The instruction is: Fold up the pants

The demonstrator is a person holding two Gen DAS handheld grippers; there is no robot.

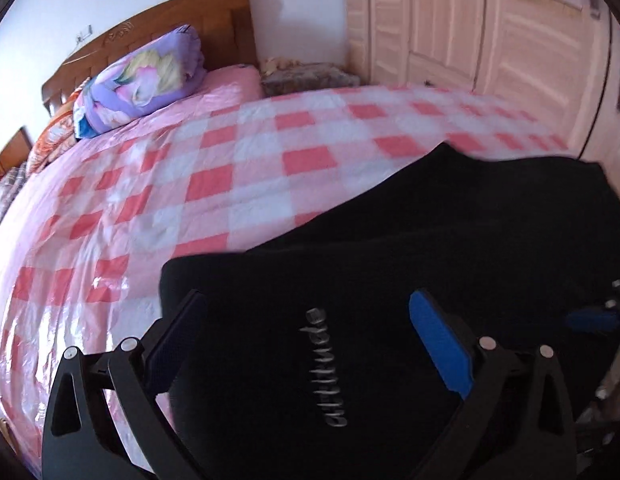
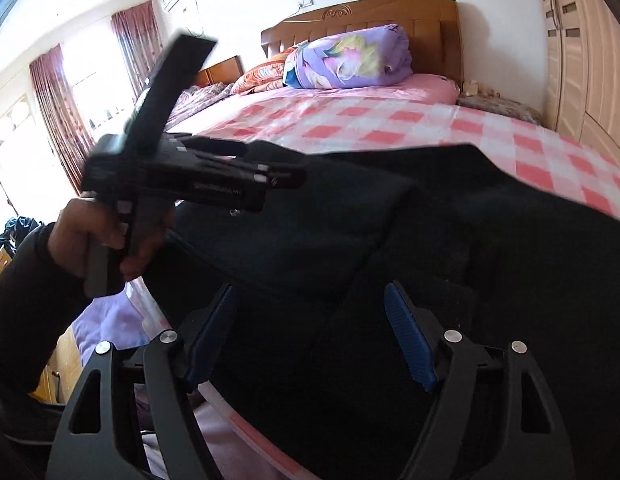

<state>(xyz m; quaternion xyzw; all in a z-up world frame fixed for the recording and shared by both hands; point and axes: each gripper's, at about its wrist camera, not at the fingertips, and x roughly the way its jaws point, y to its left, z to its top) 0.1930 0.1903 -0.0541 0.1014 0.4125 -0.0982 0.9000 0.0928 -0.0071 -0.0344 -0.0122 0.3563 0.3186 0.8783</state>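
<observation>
Left claw [image 1: 306,344]: fingers spread apart, hovering over the pants, gripping nothing (free to reach for a fresh hold).
Pants [image 1: 429,240]: black, flat on the bed [image 1: 150,200] at 5 o'clock, ready for folding.
Right claw [image 2: 310,332]: spread wide above the cloth, empty.

pants [image 1: 429,240] cut off at lower edge, wardrobe [image 1: 489,28] motion-blurred

Bright daylight from the blown-out window [image 2: 90,80]; fisheye edges curve, slight motion blur.
</observation>
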